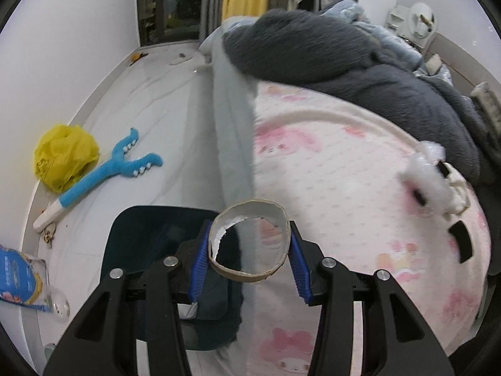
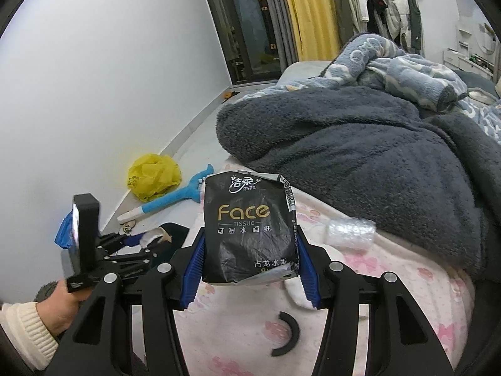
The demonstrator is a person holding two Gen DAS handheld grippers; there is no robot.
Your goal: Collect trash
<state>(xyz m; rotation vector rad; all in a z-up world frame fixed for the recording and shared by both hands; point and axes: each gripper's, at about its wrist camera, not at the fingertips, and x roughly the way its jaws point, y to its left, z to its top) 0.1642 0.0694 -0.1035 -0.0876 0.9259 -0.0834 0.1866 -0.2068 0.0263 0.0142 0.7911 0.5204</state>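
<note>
My left gripper (image 1: 249,244) is shut on a short cardboard roll core (image 1: 247,276), its blue pads pressing both sides of the ring. It hangs over the rim of a dark bin (image 1: 141,228) beside the bed. My right gripper (image 2: 250,250) is shut on a crumpled black "Face" tissue packet (image 2: 247,222), held upright above the pink bedspread (image 2: 360,297). The right wrist view also shows the left gripper (image 2: 147,244) low at the left, held by a hand (image 2: 59,307) in a cream sleeve.
A yellow plastic bag (image 1: 65,156), a blue plush toy (image 1: 106,172) and a blue package (image 1: 18,275) lie on the floor by the wall. A clear bubble-wrap roll (image 2: 350,232) and a black curved piece (image 2: 288,335) rest on the bedspread. A dark grey blanket (image 2: 360,144) is heaped behind.
</note>
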